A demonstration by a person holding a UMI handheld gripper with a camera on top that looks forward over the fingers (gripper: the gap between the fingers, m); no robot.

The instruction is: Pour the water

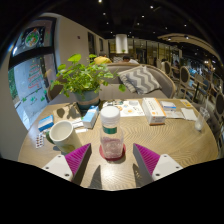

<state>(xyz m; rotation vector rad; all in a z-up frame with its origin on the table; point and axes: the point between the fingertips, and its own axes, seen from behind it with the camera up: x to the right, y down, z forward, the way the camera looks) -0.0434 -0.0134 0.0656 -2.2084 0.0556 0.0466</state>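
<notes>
A clear plastic bottle (111, 134) with a green cap and pink base stands upright on the round wooden table (150, 140), just ahead of my fingers and midway between them. My gripper (112, 158) is open; its magenta pads (78, 157) sit on either side with wide gaps to the bottle. A white mug (62, 134) stands to the left of the bottle, a little beyond the left finger.
A potted green plant (85, 78) stands at the table's far left. Books and papers (155, 108) lie at the far right, small items (84, 117) near the mug. A sofa with a striped cushion (141, 78) is behind the table.
</notes>
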